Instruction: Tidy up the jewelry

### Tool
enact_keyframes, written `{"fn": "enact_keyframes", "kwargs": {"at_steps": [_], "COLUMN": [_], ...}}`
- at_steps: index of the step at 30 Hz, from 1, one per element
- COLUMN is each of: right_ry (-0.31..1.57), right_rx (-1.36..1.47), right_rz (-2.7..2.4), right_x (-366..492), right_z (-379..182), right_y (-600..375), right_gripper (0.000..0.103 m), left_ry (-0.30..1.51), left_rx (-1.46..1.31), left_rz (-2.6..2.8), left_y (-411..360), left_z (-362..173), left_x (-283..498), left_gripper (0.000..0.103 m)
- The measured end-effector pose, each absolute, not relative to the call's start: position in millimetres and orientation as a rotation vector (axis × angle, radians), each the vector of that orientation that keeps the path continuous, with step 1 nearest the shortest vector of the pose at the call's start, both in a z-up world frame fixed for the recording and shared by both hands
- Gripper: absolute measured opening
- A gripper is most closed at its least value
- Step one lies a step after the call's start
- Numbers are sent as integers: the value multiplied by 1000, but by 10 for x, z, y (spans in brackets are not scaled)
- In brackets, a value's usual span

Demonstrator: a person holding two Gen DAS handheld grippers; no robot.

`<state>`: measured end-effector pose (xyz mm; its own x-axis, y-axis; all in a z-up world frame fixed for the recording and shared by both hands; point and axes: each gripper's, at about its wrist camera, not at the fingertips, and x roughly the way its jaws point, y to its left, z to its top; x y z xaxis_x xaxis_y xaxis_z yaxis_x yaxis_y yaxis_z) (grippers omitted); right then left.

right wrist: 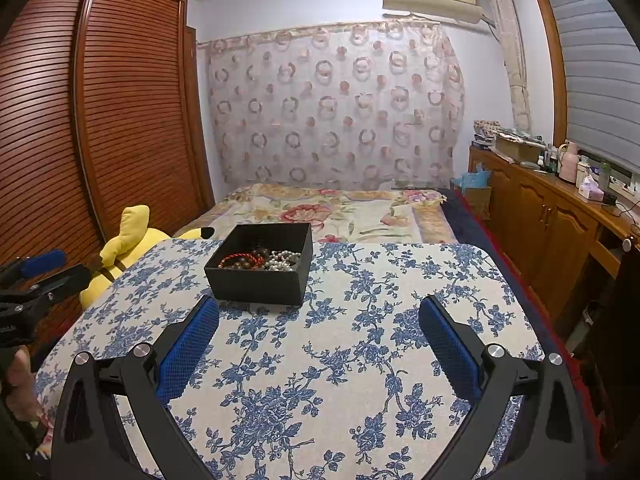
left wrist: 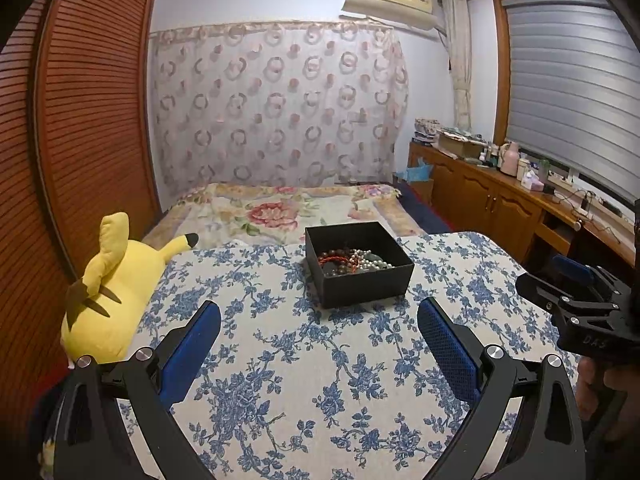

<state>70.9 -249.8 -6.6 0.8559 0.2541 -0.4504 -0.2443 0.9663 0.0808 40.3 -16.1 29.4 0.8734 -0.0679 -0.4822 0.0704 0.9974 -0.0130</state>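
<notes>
Both grippers, left (left wrist: 319, 322) and right (right wrist: 319, 320), are hovering spread and empty over the cloth (left wrist: 300, 380), box (left wrist: 356, 264) just ahead holding tangled beads (left wrist: 352, 260): light, limp, slippery, likely best pinched at one loose strand.

A black square box (left wrist: 358, 266) sits open and upright on the floral worktop (left wrist: 304, 360), ahead of both tongs and apart from them, a little right of centre for the left tongs (left wrist: 319, 322) and ahead-left of the right tongs (right wrist: 319, 320). Inside lies a tangled heap of jewelry (right wrist: 262, 260): a red cord bracelet (right wrist: 242, 258), dark brown wooden beads (right wrist: 240, 266), and a pale pearl strand (right wrist: 282, 261) to its right.
</notes>
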Motion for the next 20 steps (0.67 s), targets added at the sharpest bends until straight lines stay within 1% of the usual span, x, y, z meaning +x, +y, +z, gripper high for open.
{"fn": "enact_keyframes", "kwargs": {"at_steps": [20], "right_ry": [475], "right_rx": [23], "right_rz": [260], "right_x": [702], "right_z": [-78], "right_y": [-2512], "right_gripper": [101], "left_ry": [498], "left_rx": [10], "left_rz": [-73], "left_y": [-171], "left_z": [273], "left_x": [383], "left_gripper": [95]}}
